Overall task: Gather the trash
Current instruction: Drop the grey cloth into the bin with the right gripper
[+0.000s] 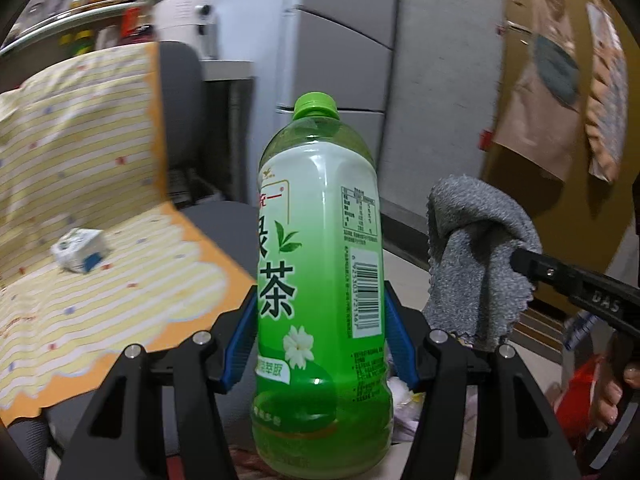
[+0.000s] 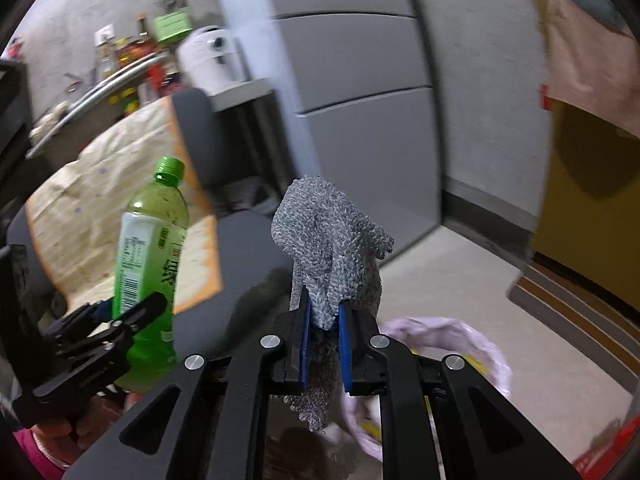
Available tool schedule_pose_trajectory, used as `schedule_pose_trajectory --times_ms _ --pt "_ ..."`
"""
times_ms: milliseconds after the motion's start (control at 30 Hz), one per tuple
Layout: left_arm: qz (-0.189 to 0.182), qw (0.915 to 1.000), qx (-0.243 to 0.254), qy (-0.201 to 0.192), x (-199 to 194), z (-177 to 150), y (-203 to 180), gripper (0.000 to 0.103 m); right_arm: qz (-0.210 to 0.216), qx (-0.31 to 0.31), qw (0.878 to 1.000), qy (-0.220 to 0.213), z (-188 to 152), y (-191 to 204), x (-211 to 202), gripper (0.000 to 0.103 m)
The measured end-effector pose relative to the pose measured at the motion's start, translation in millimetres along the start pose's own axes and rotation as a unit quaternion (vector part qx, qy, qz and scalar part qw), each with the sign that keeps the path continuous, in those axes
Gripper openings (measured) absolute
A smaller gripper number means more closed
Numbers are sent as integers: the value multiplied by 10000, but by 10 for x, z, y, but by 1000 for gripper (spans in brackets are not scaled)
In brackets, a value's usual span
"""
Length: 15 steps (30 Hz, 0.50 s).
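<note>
A person stands holding a two-finger gripper in each hand, both raised above a pale floor. The left gripper (image 1: pixel 320 320) has its blue-padded fingers (image 1: pixel 240 344) clamped on the lower body of a green tea bottle (image 1: pixel 320 260), which stands upright between them with its green cap on; some green liquid shows in its base. The right gripper (image 2: pixel 325 344) has its blue pads (image 2: pixel 305 344) pinched closed on a grey knitted cloth (image 2: pixel 332 248), whose bunched top rises above the fingers while a loose end hangs down below them. From the left wrist view the cloth (image 1: pixel 476 248) sits at about three o'clock of the bottle, close beside it but apart, with the right tool's black finger reaching in from the right edge. From the right wrist view the bottle (image 2: pixel 148 264) appears at about nine o'clock, held in the left tool. Below the right gripper, at about five o'clock, a pale pink plastic bag (image 2: pixel 460 344) lies open on the floor. Behind the bottle, at about ten o'clock, a grey chair draped in a yellow striped cover (image 1: pixel 80 160) carries a small white and blue carton (image 1: pixel 80 254) on its seat. A grey fridge (image 1: pixel 344 40) stands behind.
</note>
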<state>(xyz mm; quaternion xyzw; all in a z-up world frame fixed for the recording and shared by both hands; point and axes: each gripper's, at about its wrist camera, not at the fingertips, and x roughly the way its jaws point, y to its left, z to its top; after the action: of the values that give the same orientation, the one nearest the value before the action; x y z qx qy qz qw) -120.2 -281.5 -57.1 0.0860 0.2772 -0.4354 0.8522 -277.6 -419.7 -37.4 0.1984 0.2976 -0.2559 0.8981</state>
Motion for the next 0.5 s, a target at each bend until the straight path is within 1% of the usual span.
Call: schedule_pose_trajectory --times_ms 133,200,267,300,333,367,400,500 --pt "-202 9997 118 121 143 -46 -223 57 -388 86 9992 97 -111 -227 62 15" --pt "-245 9994 137 179 189 -59 -243 57 -595 73 9980 181 -182 -322 122 18" --pt "-260 9993 147 203 225 -66 -245 57 -738 149 9966 320 -246 -428 225 25" --pt "-259 9993 147 223 233 -75 -246 57 -787 216 9960 357 -283 -479 251 33" --pt "-254 9993 144 236 243 -80 -246 57 -829 309 9953 404 -302 -525 294 45" --pt "-237 9993 135 256 259 -86 -234 57 -841 353 9949 442 -312 -550 319 50" --pt "-229 9993 123 276 273 -89 -229 57 -860 407 9943 475 -327 -584 346 51" --pt "-232 9991 107 340 296 -103 -207 57 -895 435 9942 399 -314 -596 341 51"
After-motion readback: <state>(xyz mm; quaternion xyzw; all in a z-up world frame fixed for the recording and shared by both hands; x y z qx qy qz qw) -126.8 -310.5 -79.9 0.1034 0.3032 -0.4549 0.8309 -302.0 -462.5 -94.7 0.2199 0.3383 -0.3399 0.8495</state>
